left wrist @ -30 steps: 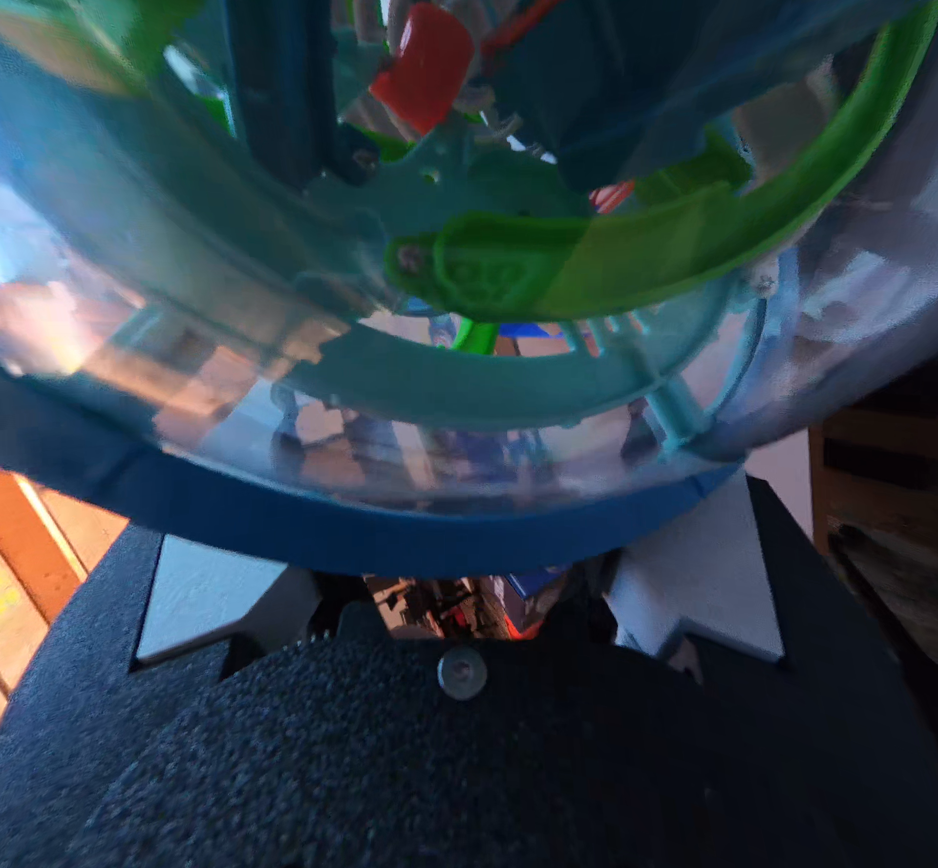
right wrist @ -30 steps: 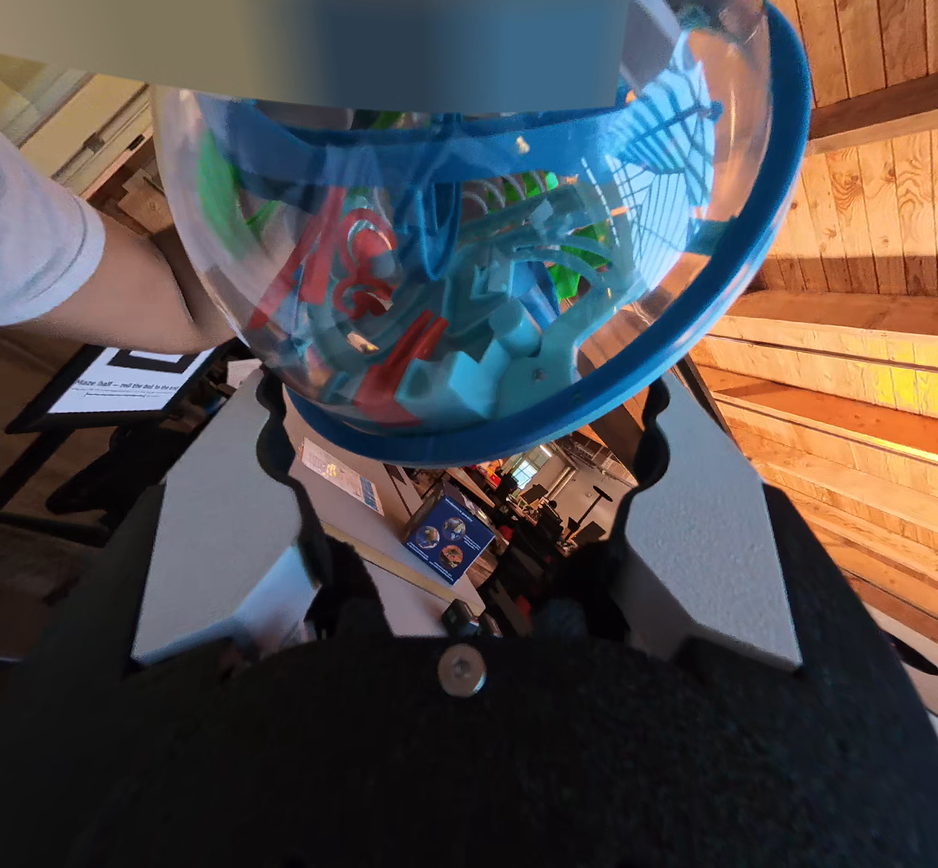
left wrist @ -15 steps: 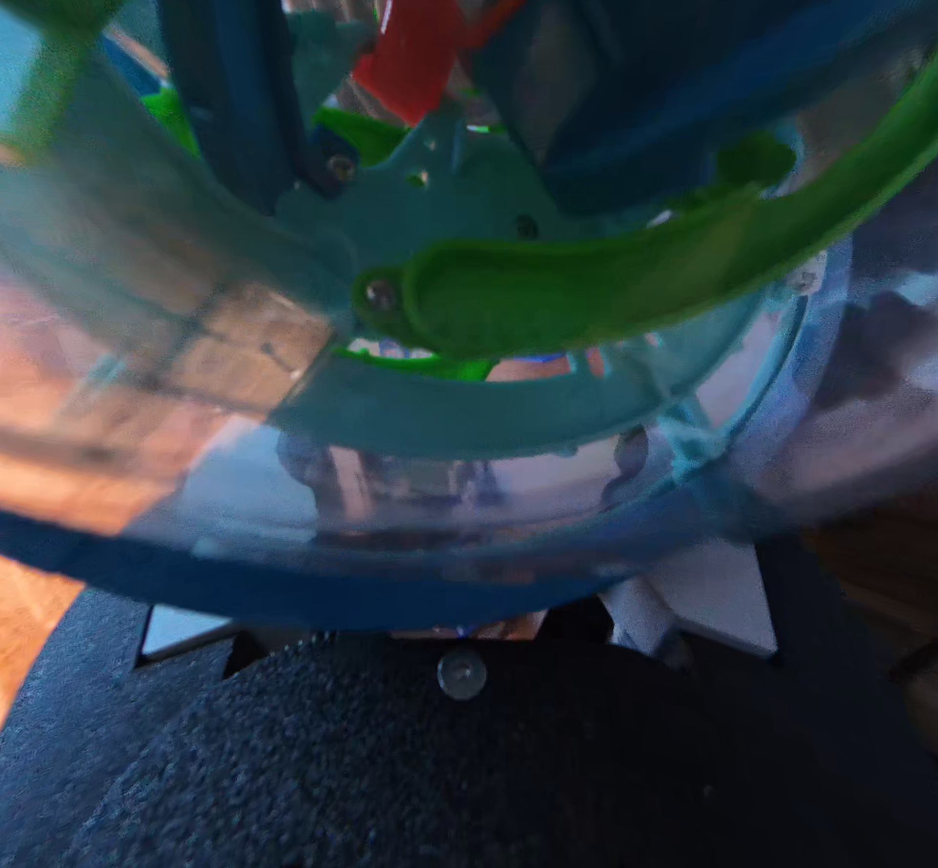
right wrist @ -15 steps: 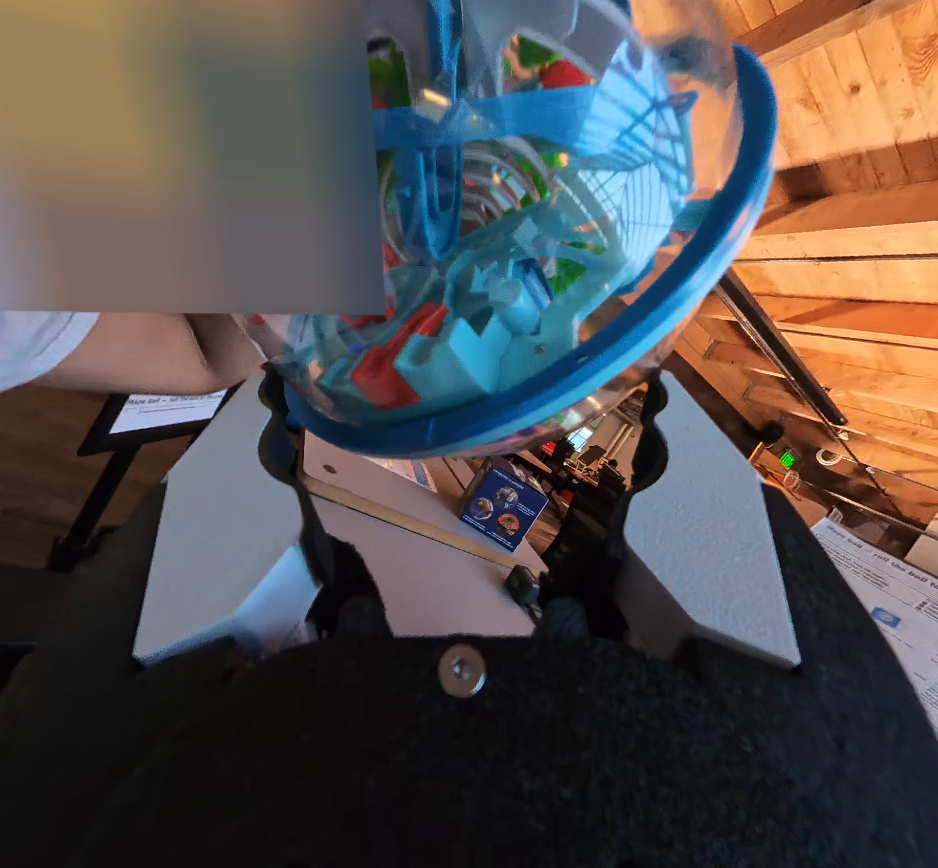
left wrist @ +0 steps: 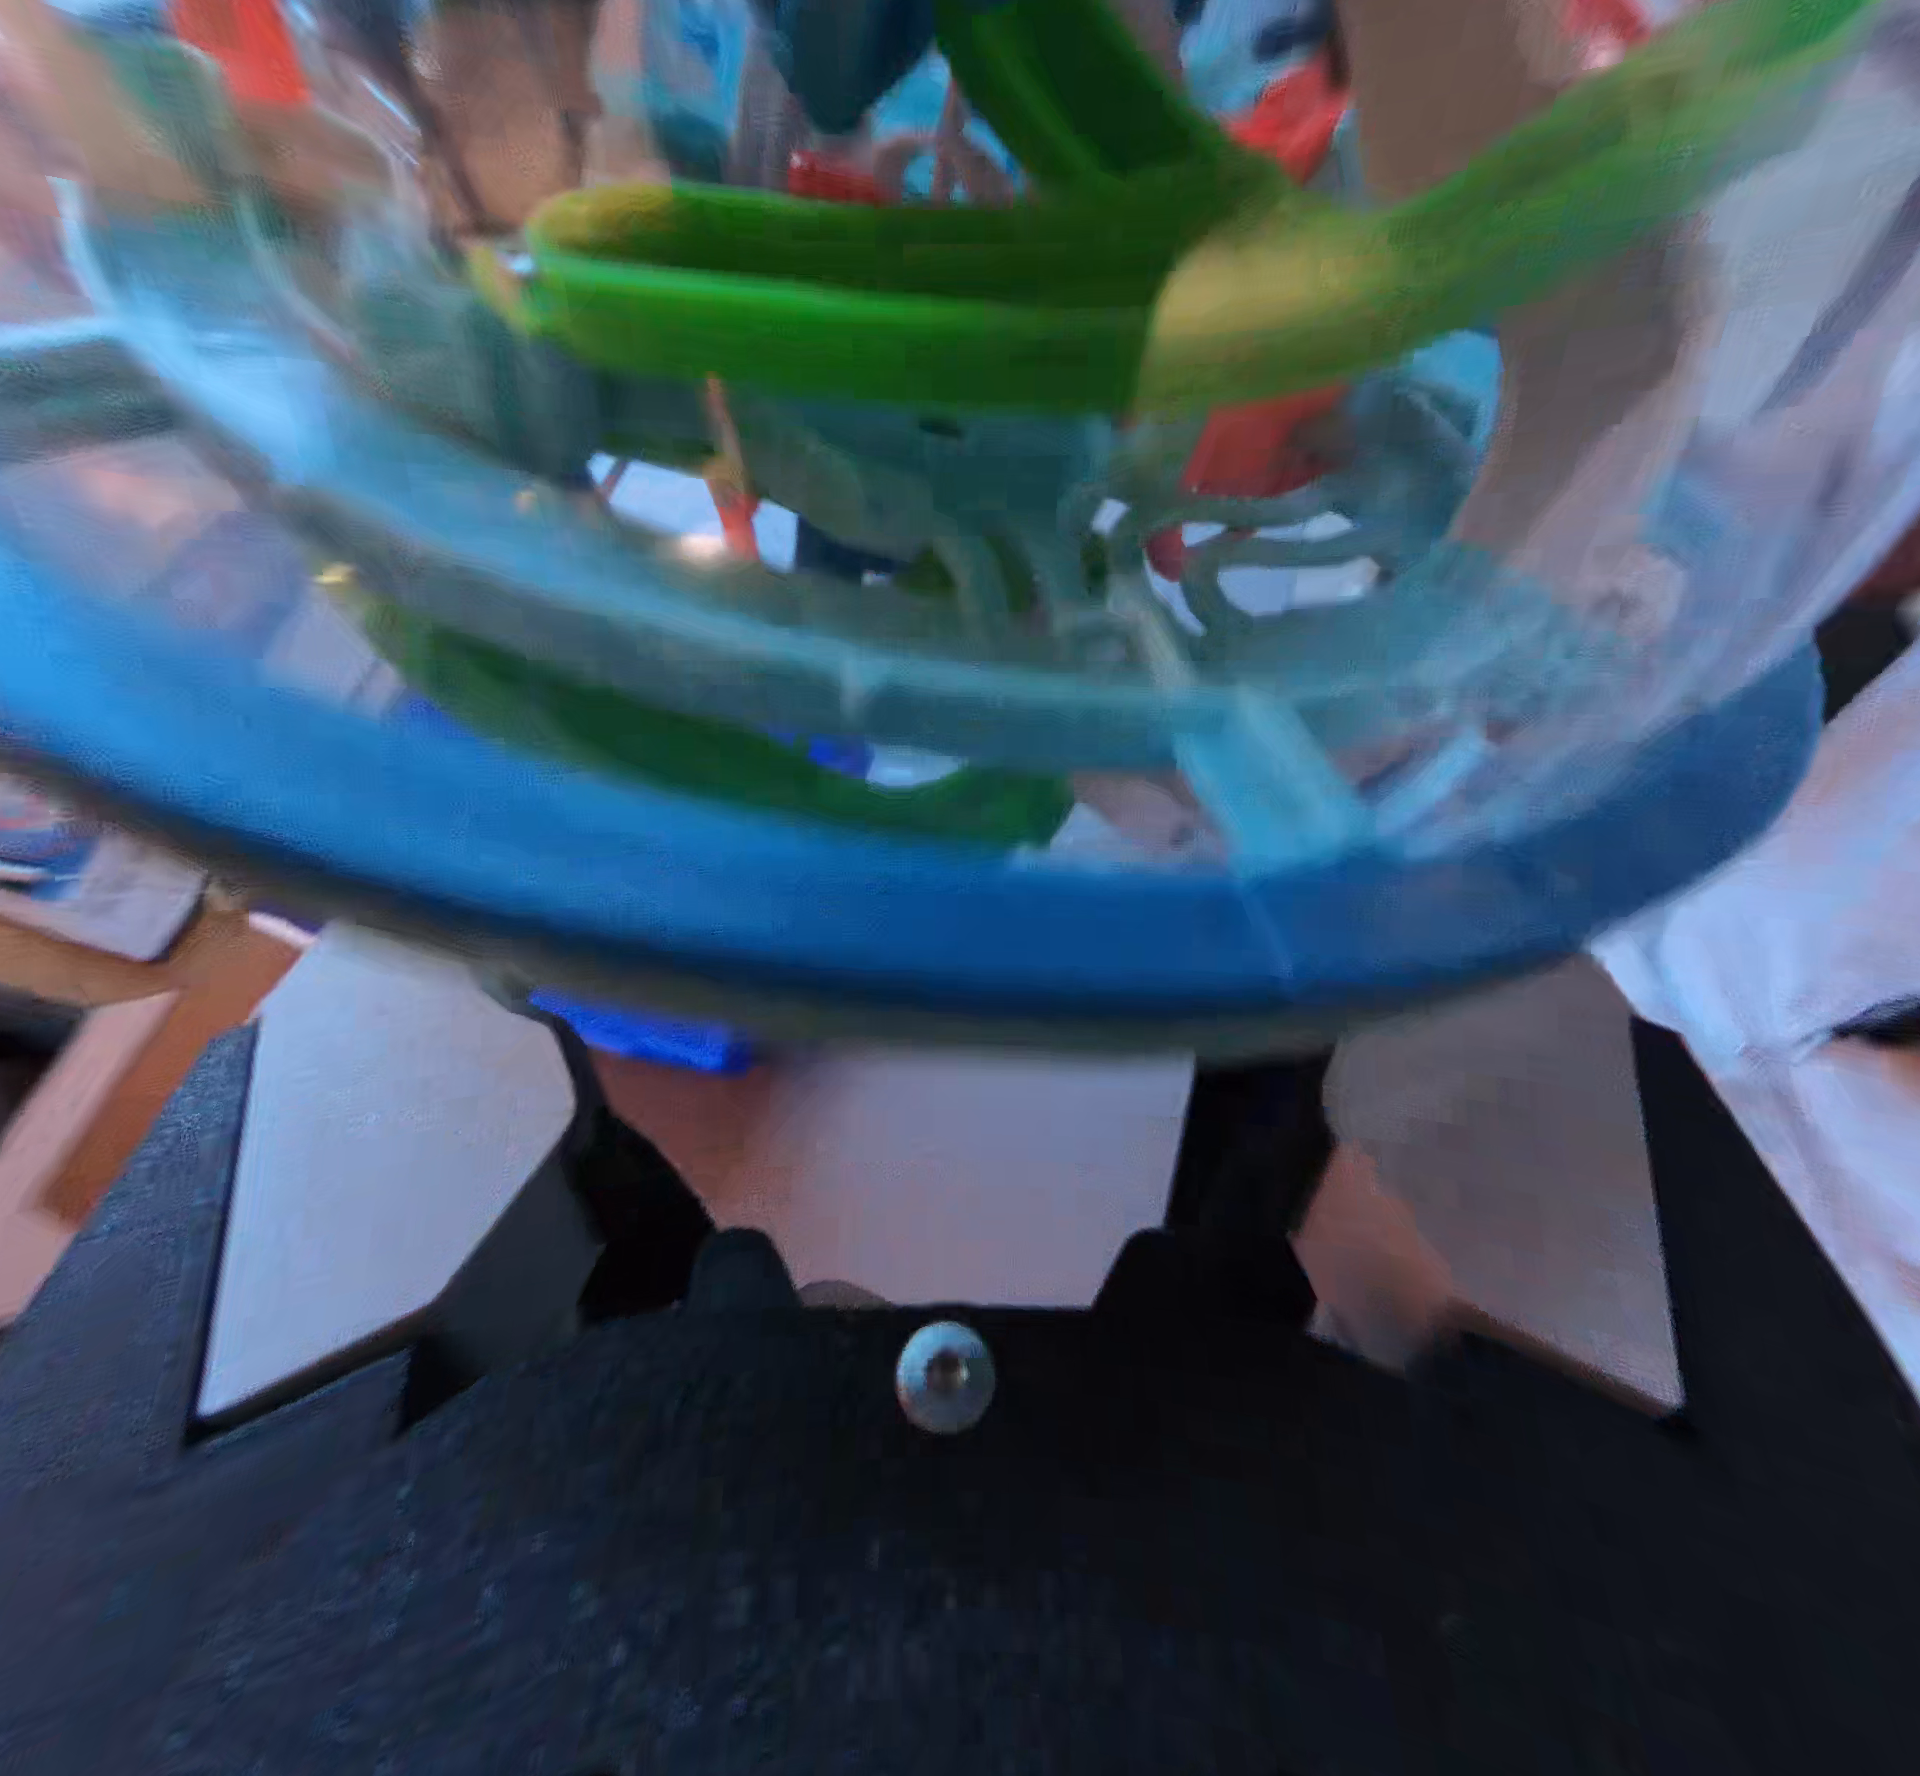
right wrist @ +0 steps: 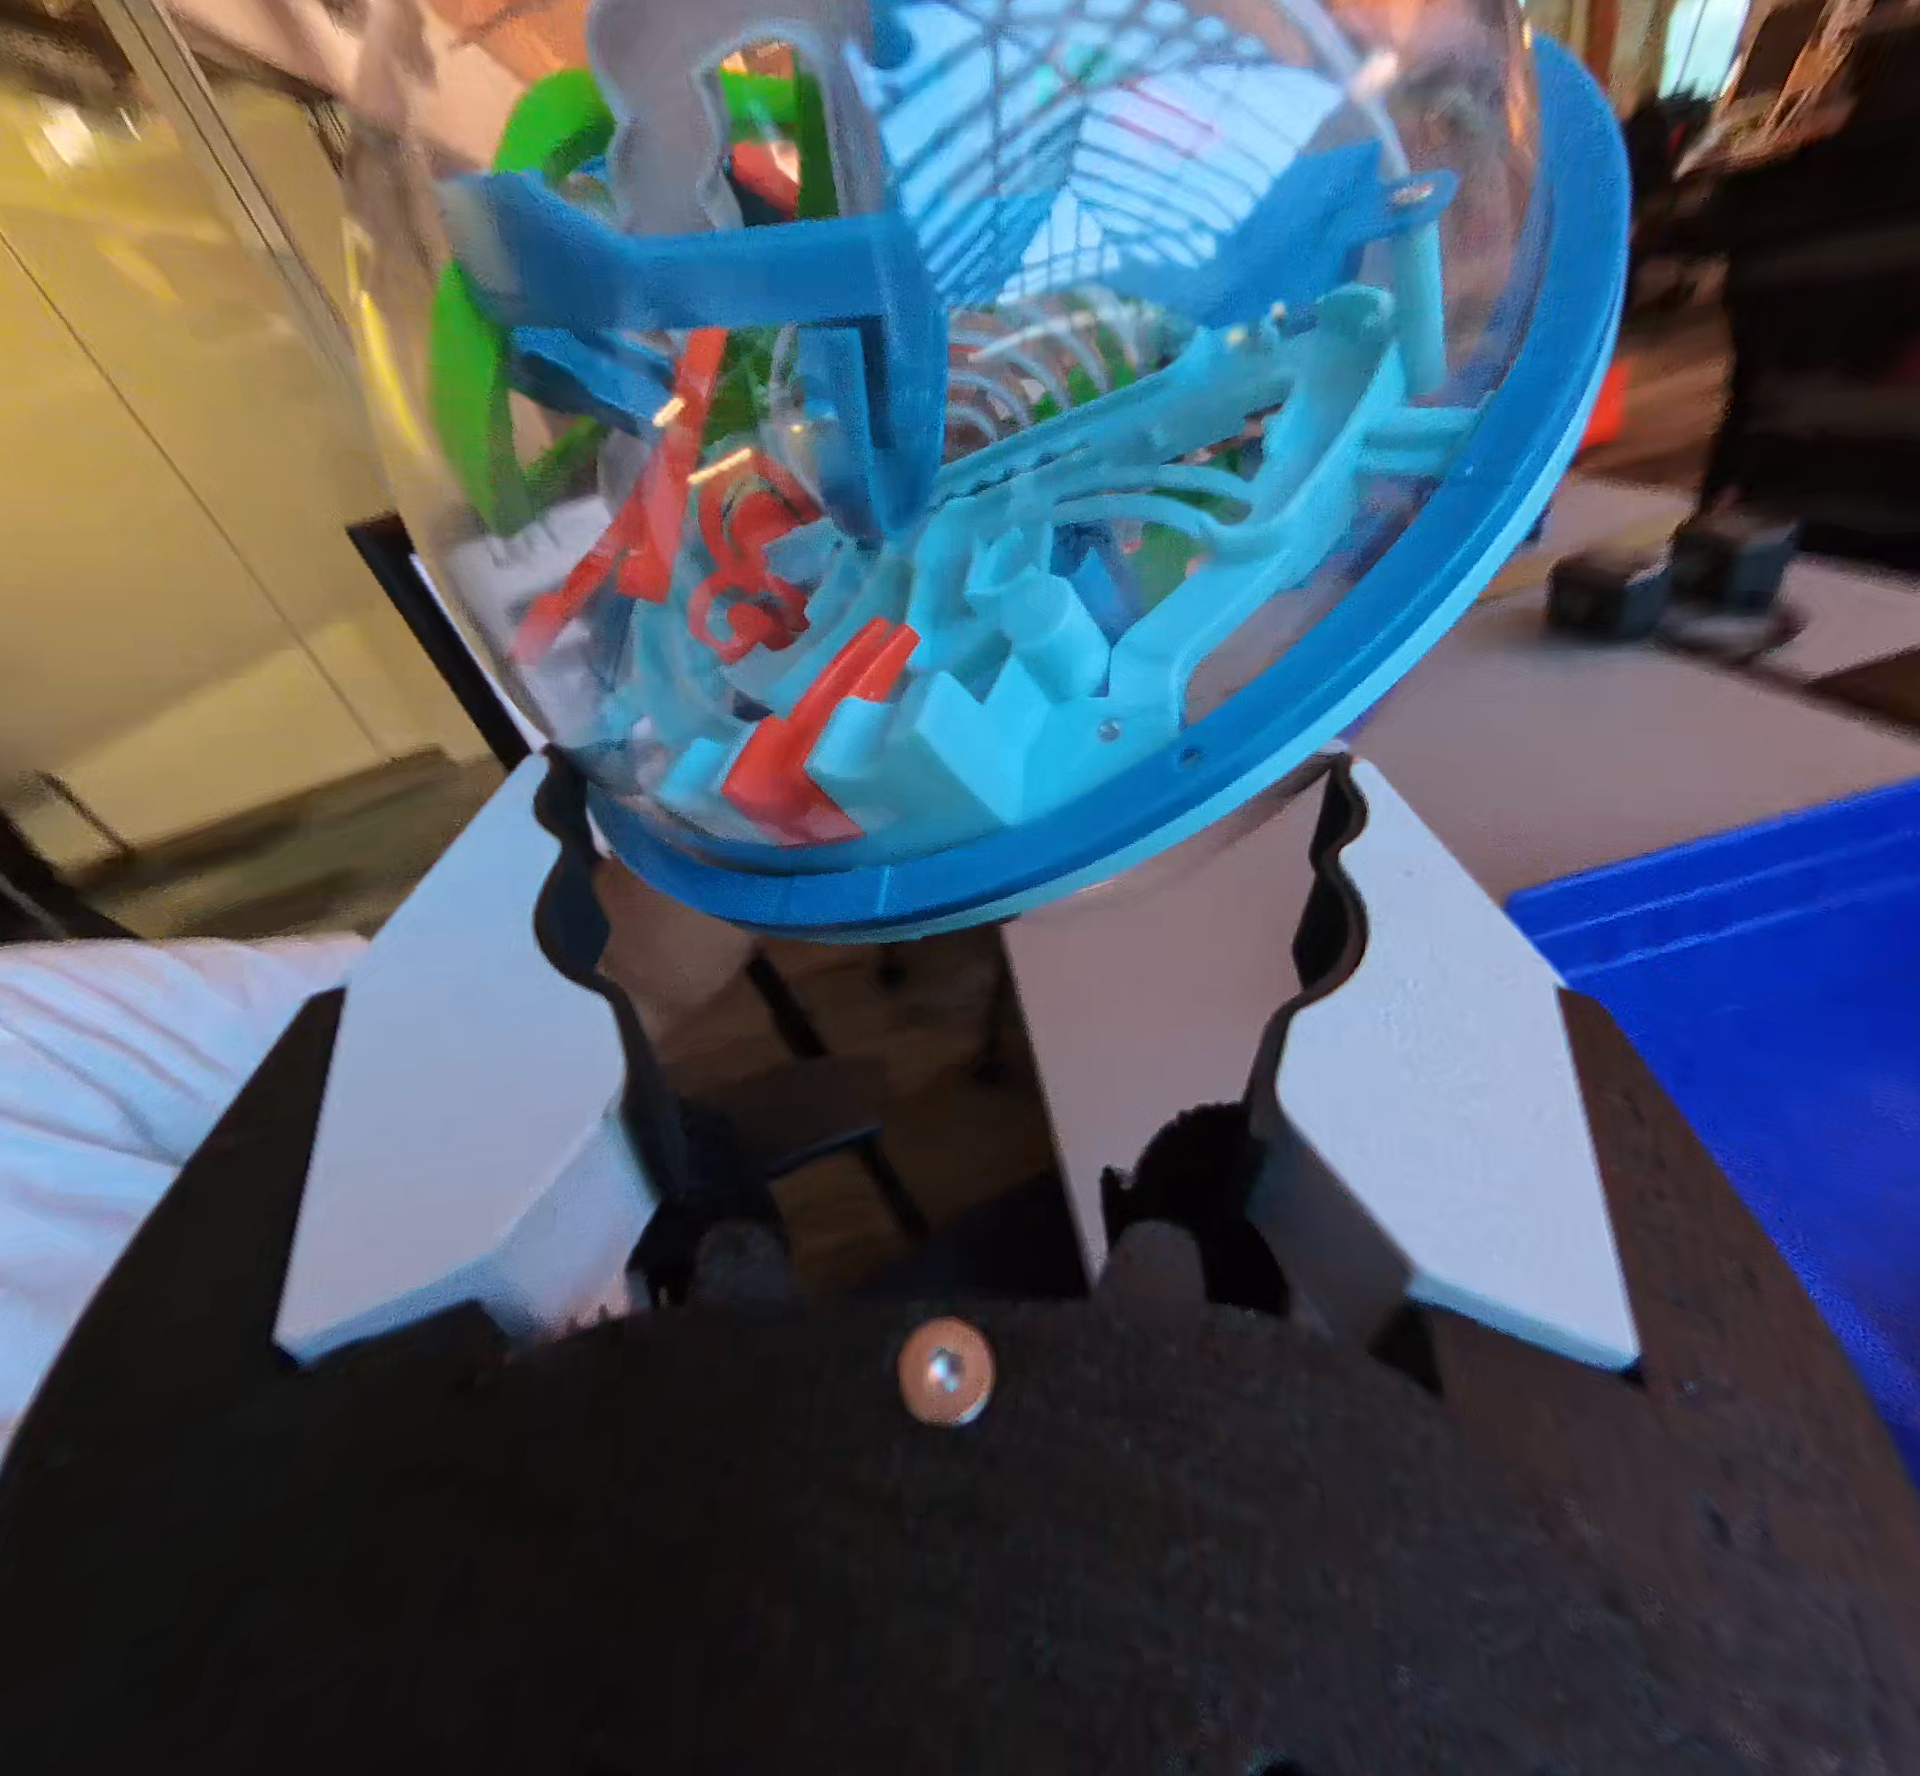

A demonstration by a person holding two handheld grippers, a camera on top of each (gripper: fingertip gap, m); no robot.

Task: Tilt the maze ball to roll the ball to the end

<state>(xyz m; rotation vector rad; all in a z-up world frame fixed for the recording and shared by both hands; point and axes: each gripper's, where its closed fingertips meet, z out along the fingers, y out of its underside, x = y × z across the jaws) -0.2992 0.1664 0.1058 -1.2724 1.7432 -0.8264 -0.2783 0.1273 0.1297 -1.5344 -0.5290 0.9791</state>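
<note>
The maze ball (right wrist: 966,396) sat straight ahead of both grippers, cradled on their spread fingers rather than pinched between them. The right gripper (right wrist: 951,853) had its jaws wide, the ball's blue ring (right wrist: 1382,687) resting across the two fingertips and tilted, high on the right and low on the left. The left gripper (left wrist: 914,1009) was likewise wide open under the ball (left wrist: 935,479), its ring (left wrist: 831,895) lying almost level across the fingers. Neither was nearer; each bore one side, clear of any bench. The ball was a clear shell over green, pale blue and red tracks. The small ball inside could not be made out; the left view was blurred.
</note>
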